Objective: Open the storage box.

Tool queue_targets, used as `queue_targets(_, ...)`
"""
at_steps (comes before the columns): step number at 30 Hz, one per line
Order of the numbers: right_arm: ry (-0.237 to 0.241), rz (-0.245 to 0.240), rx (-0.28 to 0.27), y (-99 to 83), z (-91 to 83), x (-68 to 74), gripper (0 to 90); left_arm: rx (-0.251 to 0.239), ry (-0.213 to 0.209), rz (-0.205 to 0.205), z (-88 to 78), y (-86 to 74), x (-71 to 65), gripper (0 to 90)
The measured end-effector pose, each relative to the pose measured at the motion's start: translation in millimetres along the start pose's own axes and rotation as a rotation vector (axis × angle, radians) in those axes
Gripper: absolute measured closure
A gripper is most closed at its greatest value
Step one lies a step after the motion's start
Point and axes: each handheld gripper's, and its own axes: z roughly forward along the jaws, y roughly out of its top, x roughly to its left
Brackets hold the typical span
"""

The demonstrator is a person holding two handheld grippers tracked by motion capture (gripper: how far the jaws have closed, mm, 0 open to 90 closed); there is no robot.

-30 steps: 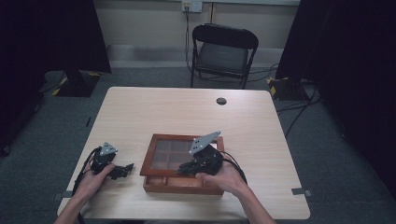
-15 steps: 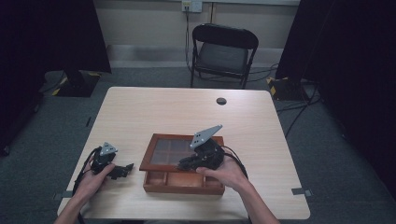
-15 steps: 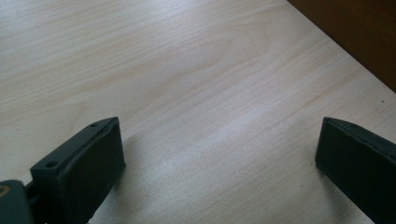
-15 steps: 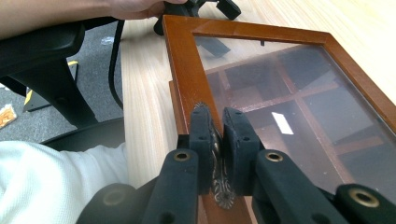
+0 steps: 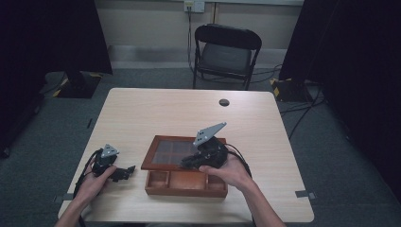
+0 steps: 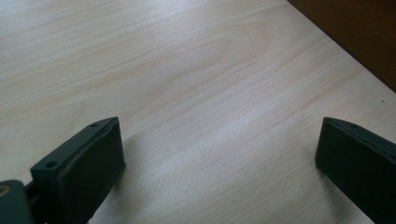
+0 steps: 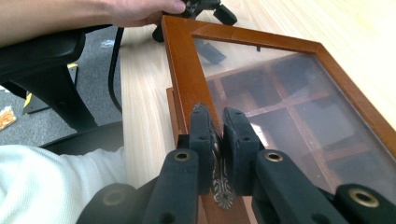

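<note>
Right gripper view shows the right gripper point(image 7: 216, 140) clenched on the brass latch point(image 7: 219, 184) to lift the glass lid point(image 7: 261, 88); the left gripper point(image 6: 219, 163) rests released on the table point(image 6: 187, 70).

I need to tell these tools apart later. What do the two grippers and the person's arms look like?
Both the left gripper and the right gripper are black, with blocky jaws, a grey three-cornered plate on top and a trailing black cable. The forearms are bare; a white garment shows in the right gripper view.

The glass lid point(image 5: 176, 152) hides the wooden box's point(image 5: 185, 183) rear compartments.
</note>
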Motion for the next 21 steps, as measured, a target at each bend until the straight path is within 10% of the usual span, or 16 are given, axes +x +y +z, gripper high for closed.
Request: queue_targets(21, -0.006, -0.003, 0.001, 9.1, -5.7, -3.9, 83.1, 0.0, 0.001, 0.0, 0.0, 0.0, 0.0, 0.5)
